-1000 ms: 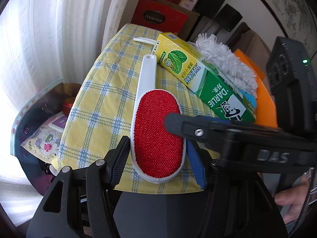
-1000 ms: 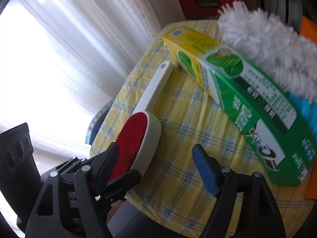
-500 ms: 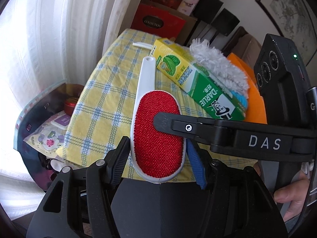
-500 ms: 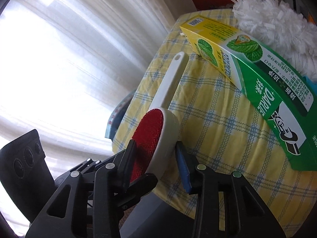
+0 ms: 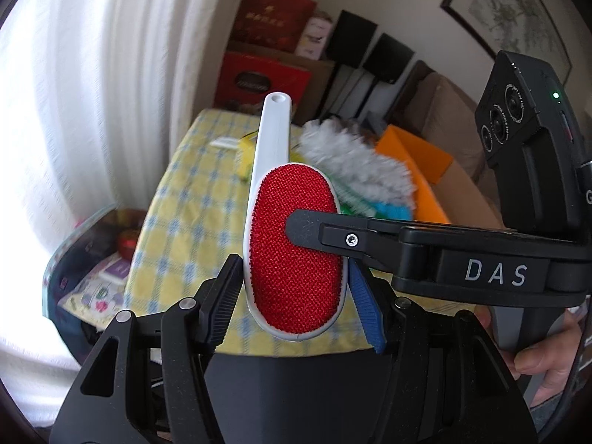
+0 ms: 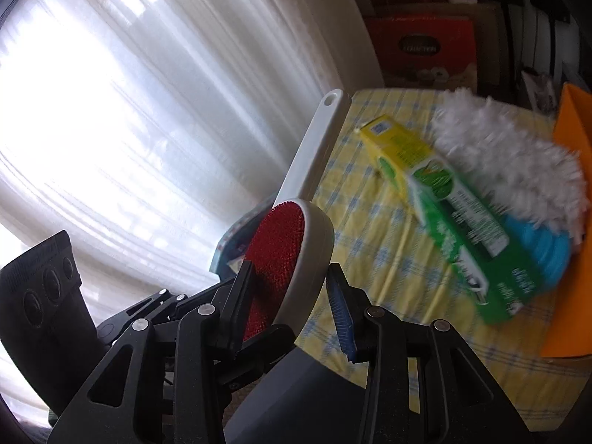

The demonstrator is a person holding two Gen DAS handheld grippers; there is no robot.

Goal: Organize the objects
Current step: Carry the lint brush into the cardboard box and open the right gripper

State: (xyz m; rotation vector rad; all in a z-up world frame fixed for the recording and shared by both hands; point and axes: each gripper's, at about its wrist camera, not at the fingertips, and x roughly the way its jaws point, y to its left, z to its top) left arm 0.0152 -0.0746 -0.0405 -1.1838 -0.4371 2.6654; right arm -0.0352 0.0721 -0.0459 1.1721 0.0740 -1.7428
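A white lint brush with a red pad (image 5: pixel 292 244) is held in the air above the yellow checked tablecloth (image 5: pixel 177 222). My left gripper (image 5: pixel 296 296) is shut on its head from both sides. My right gripper (image 6: pixel 286 288) is also shut on the same brush head (image 6: pixel 292 244), gripping it across its thickness; in the left wrist view its finger (image 5: pixel 333 235) lies over the red pad. The brush handle (image 6: pixel 314 140) points away, up toward the curtain.
On the table lie a green and yellow toothpaste box (image 6: pixel 451 207), a white and blue duster (image 6: pixel 514 162) and an orange box (image 6: pixel 569 222). White curtains (image 6: pixel 148 111) hang at the left. Red gift boxes (image 5: pixel 262 77) stand behind the table. A bin with clutter (image 5: pixel 96 262) sits left below.
The brush has been lifted off the tablecloth and tilted handle-up. My right gripper closed on the brush head, and both grippers rose with it.
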